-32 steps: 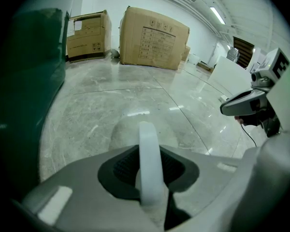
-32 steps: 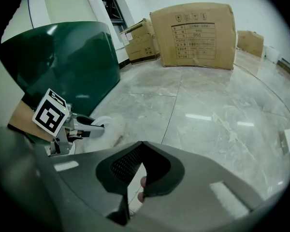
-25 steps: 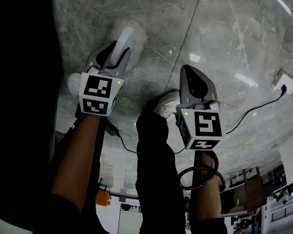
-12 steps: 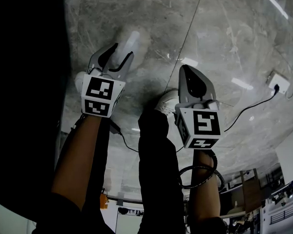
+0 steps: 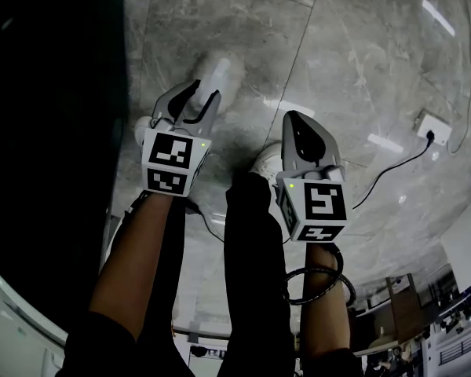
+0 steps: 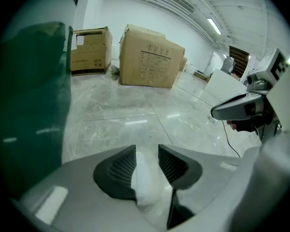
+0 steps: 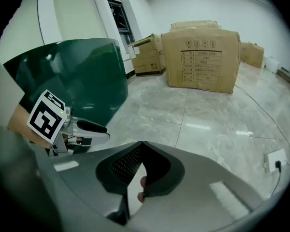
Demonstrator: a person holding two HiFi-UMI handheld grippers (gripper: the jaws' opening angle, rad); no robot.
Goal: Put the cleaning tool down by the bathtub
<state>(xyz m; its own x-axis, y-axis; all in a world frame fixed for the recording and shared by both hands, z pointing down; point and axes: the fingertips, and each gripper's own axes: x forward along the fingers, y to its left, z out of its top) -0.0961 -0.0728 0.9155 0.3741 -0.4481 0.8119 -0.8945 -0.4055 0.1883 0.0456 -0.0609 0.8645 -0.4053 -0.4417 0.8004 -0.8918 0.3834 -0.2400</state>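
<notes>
Now that you've let go, bathtub: dark green wall on your far left.
Left gripper: was clamped shut a second ago, jaws spread now.
Cleaning tool: white, blurry, seemingly on the floor just past those jaws, near the tub, so the drop's basically done.
Right gripper: jaws together, empty.

bathtub is found at the far left | cleaning tool is seen on the floor beside it, just ahead of the left hand-held gripper | right hand-held gripper is held further right | socket is set on the floor at far right | cardboard boxes are placed well ahead
</notes>
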